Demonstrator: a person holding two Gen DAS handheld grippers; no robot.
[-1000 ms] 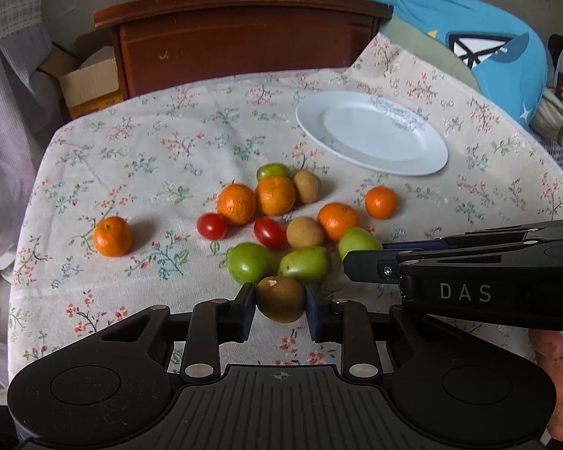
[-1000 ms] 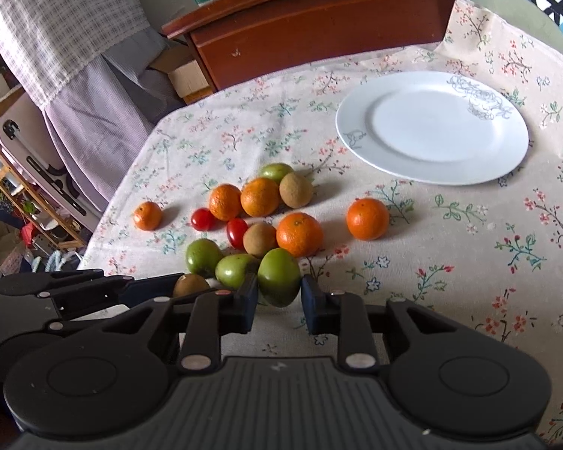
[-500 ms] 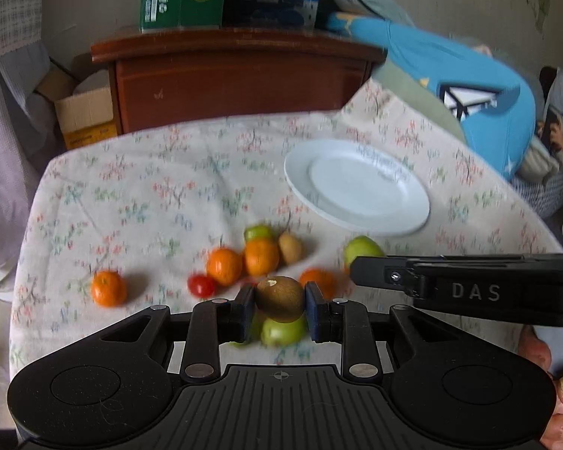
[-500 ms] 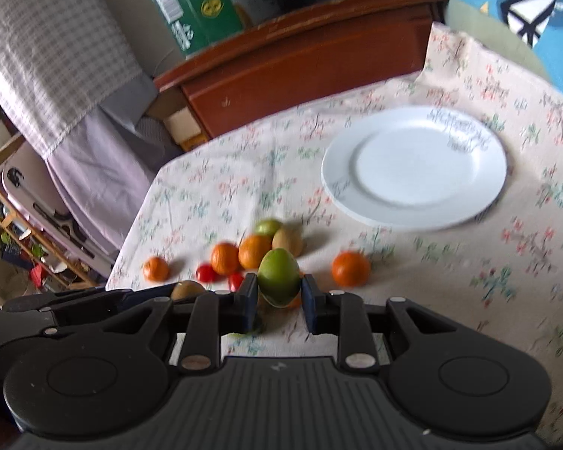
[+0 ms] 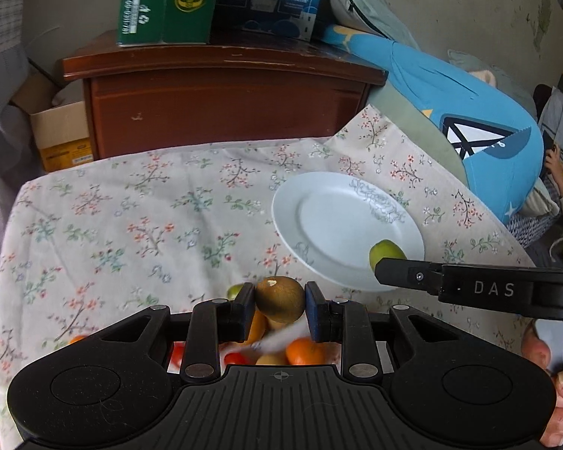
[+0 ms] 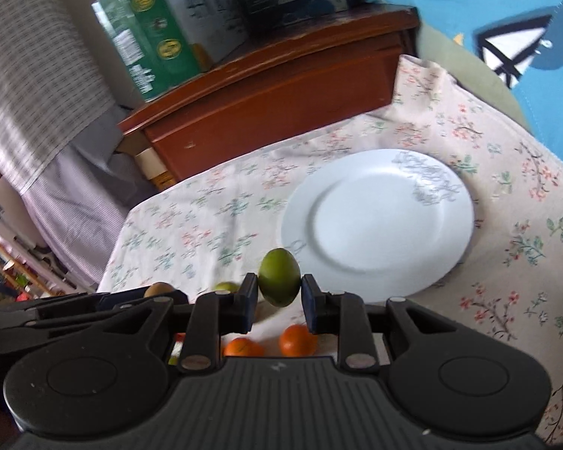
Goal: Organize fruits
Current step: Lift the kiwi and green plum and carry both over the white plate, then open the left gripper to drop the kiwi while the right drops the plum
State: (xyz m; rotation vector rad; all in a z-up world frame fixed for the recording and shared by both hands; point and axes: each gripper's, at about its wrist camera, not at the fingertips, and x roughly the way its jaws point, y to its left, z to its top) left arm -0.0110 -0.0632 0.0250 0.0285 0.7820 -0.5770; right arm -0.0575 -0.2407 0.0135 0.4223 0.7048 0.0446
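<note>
A: Left gripper clamped on a round brown kiwi-like fruit, low centre of the left wrist view, carried clear of the flowered-cloth worktop. Right gripper clamped on a smooth green oval fruit, lower centre of its own view, just short of the near rim of the white round ceramic plate.

B: Step in hand?

A: Transport, I judge. Both fruits are airborne and pointed at the plate, which holds nothing in the right wrist view. In the left wrist view the green fruit shows against the plate's lower right edge; I cannot tell whether it is over the rim.

B: The rest of the fruit?

A: Still on the cloth. Small round orange citrus fruits show through the gripper frame at bottom centre, and something red, partly hidden.

B: Next move?

A: Bring each gripper over the plate's flat centre, lower until the fruit nearly touches, then release. Round fruit will likely roll, so set them apart from the rim. The two grippers sit close together; stagger the drops to avoid a knock.
</note>
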